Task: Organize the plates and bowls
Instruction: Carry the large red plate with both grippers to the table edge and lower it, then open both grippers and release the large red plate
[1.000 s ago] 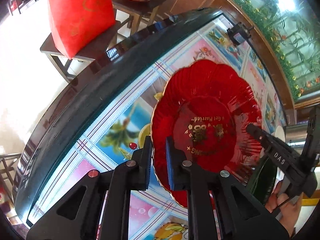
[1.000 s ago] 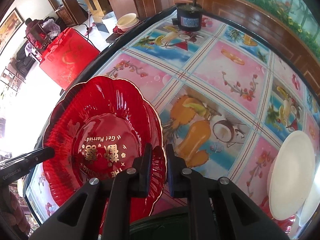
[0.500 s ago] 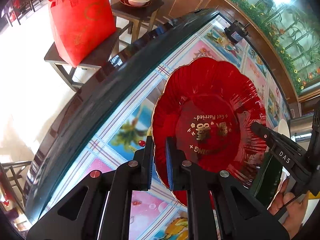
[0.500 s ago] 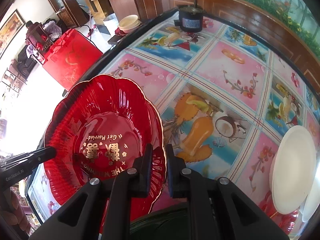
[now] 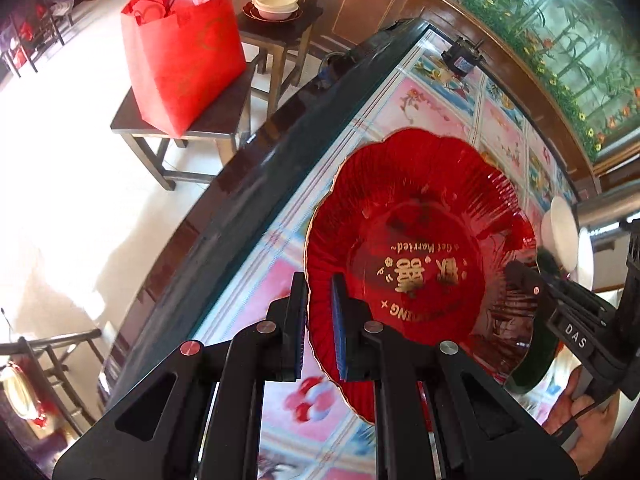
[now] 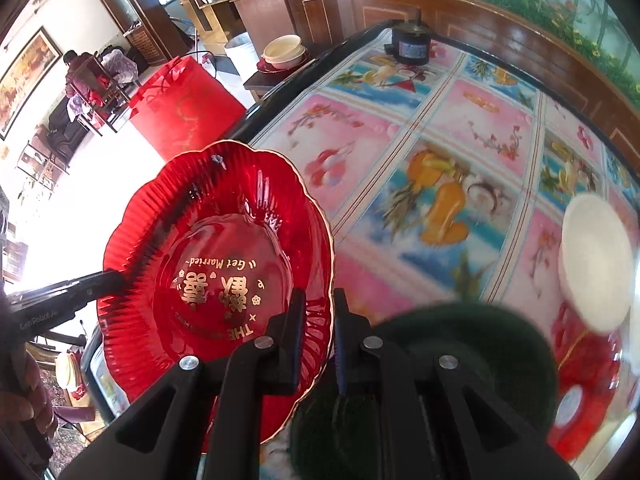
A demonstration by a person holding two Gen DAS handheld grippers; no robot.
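So the big red scalloped plate (image 5: 420,248) is up off the bench (image 6: 460,128) now, carried between both grippers. A second ago it sat lower and closer over the fruit-print cloth; since then the pair has lifted and swung along the bench, and more of the dark edge and the floor beyond shows past the plate in the left view. The cloth is smeared with blur too, so this is mid-carry, not a pause.

The left hand-held gripper (image 5: 320,324) is clamped on the plate's near rim, gold edge sandwiched between the blue pads. The right hand-held gripper (image 6: 318,336) is pinched on the opposite rim the same way. Neither grip looks to have slipped over that second.

For the task, I'd read it as the transport step: plate picked, destination not reached. A white plate (image 6: 596,260) lies further along the bench with more red ware blurred beside it, and there's a dark green dish (image 6: 460,360) right under the right gripper, so one of those is probably where it ends up stacking. Can't tell which. Two bowls (image 5: 277,2) sit way off on a side stool, near a red bag (image 5: 180,52).
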